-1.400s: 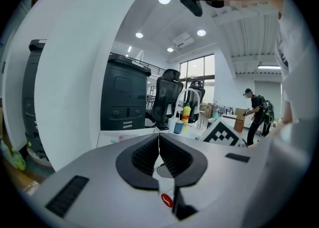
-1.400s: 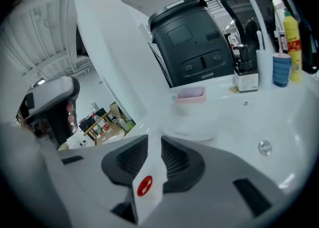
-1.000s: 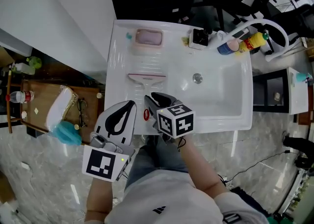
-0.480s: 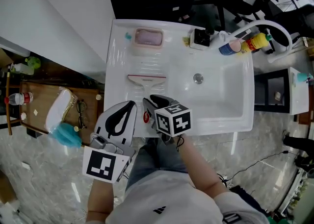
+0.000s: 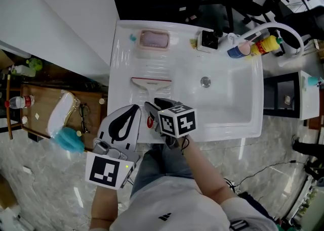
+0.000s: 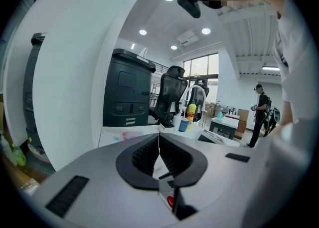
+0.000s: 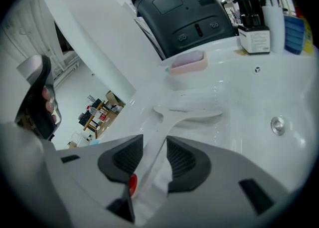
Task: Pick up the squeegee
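Note:
A white squeegee [image 5: 150,84] lies on the ribbed drainboard of a white sink [image 5: 238,119], blade away from me and handle toward me. In the right gripper view the squeegee [image 7: 187,111] runs from its blade down between the pads. My right gripper [image 5: 154,105] hangs over the handle's near end, which carries a red mark. Its jaws have just been opening, and the handle lies between them with the right gripper [image 7: 155,153] open. My left gripper [image 5: 132,108] is held at the sink's front left edge, and the left gripper [image 6: 159,154] is shut on nothing.
A pink soap dish [image 5: 153,39] sits at the back of the drainboard. A small black-and-white box [image 5: 207,40], bottles [image 5: 250,46] and a curved faucet [image 5: 283,30] stand behind the basin with its drain [image 5: 205,81]. A wooden table [image 5: 48,106] stands to the left.
The right gripper has edged slightly left and lower over the squeegee handle, and its jaws stand wider. The left gripper has not moved.

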Demonstrator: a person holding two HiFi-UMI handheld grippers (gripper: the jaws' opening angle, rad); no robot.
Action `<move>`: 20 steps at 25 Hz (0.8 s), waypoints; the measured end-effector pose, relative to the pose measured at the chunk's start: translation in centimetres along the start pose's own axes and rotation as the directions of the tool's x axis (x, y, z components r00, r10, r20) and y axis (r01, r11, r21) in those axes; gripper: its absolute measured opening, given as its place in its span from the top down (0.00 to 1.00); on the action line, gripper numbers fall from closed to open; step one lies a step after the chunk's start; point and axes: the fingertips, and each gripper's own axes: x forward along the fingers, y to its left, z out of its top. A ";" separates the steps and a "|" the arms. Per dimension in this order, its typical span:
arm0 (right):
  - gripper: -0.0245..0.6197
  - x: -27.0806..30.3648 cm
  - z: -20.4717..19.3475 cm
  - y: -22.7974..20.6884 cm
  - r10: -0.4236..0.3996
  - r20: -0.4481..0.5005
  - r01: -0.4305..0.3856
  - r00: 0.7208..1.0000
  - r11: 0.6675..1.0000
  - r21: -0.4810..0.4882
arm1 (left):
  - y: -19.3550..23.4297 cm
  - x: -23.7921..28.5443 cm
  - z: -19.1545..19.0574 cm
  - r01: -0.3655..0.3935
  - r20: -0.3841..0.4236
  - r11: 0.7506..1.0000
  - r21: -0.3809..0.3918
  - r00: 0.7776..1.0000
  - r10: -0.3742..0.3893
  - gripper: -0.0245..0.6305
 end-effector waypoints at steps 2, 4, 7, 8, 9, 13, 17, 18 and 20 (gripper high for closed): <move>0.73 0.1 0.0 -0.1 0.002 0.004 -0.002 1.000 1.000 0.008 | 0.0 0.1 -0.1 0.000 -0.009 1.000 -0.009 1.000 0.000 0.94; 0.73 0.2 0.0 -0.2 0.003 0.006 -0.003 1.000 1.000 0.015 | 0.0 0.1 -0.1 -0.002 -0.012 1.000 -0.013 1.000 0.002 0.94; 0.74 0.2 0.1 -0.3 0.001 0.011 -0.002 1.000 0.999 0.040 | 0.0 0.2 -0.2 -0.007 -0.013 1.000 -0.011 1.000 0.006 0.94; 0.75 0.2 0.1 -0.4 0.001 0.015 -0.001 1.000 0.999 0.051 | 0.0 0.2 -0.2 -0.008 -0.013 1.000 -0.011 1.000 0.008 0.94; 0.76 0.1 0.2 -0.4 0.000 0.019 -0.001 1.000 0.998 0.061 | 0.0 0.3 -0.1 -0.008 -0.012 1.000 -0.011 1.000 0.008 0.94; 0.79 -0.4 0.5 -0.5 -0.015 0.034 0.013 0.999 0.998 0.054 | 0.0 0.2 -0.1 -0.012 -0.012 1.000 -0.011 1.000 0.012 0.94; 0.85 -1.0 1.5 -0.3 -0.022 0.060 0.022 0.998 1.000 0.008 | 0.0 0.5 0.1 -0.011 -0.006 1.000 -0.005 1.000 0.011 0.94; 0.89 -1.1 1.6 -0.1 -0.021 0.059 0.021 0.998 1.000 -0.013 | -0.1 0.5 0.1 -0.012 -0.003 1.000 -0.001 1.000 0.012 0.94; 0.90 -1.0 1.5 0.1 -0.029 0.053 0.032 0.998 0.998 -0.055 | -0.2 0.6 0.2 -0.013 -0.002 1.000 0.002 1.000 0.013 0.94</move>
